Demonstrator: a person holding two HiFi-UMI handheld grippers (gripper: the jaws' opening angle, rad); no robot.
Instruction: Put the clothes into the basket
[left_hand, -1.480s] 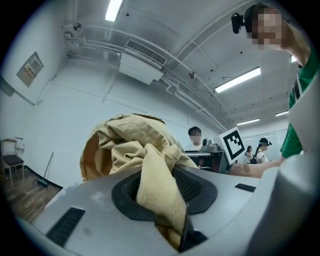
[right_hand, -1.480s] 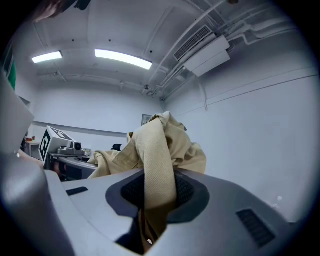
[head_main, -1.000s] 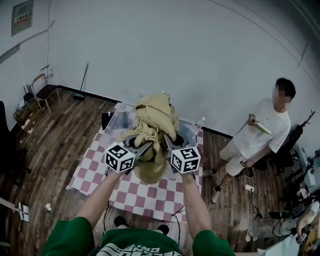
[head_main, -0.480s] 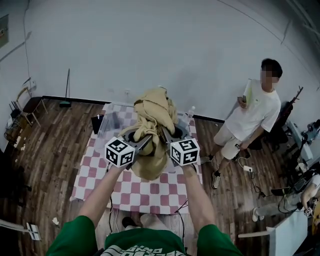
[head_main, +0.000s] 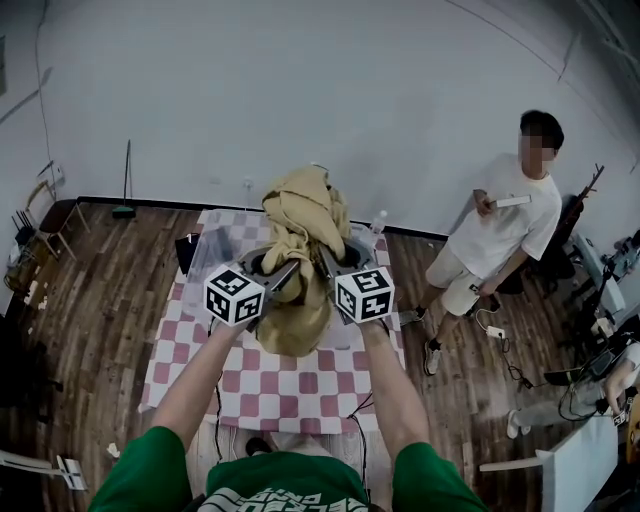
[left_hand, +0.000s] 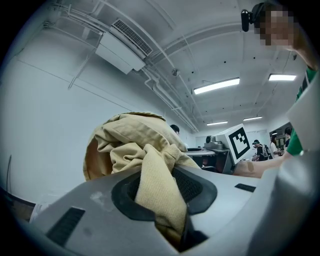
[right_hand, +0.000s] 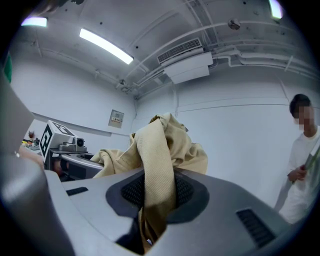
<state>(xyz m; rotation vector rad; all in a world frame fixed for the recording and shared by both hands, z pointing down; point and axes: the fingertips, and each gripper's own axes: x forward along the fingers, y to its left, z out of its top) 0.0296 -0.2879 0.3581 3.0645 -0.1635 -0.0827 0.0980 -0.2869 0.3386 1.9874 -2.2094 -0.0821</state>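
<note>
Left gripper (left_hand: 159, 194) fingers nearly closed, pinching fold of tan garment (head_main: 300, 225). Right gripper (right_hand: 156, 192) same, on another fold. 2 grips share weight, so bundle hangs clear above worktop (head_main: 300, 385), over basket (head_main: 205, 262) at worktop's far end, likely for drop-in.

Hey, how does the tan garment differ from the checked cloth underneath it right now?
The tan garment hangs bunched up in the air, while the checked cloth lies spread flat below it. The garment is one plain colour; the cloth has red and white squares. The left tongs and right tongs are each shut on the garment; neither touches the cloth. Both are fabric.
</note>
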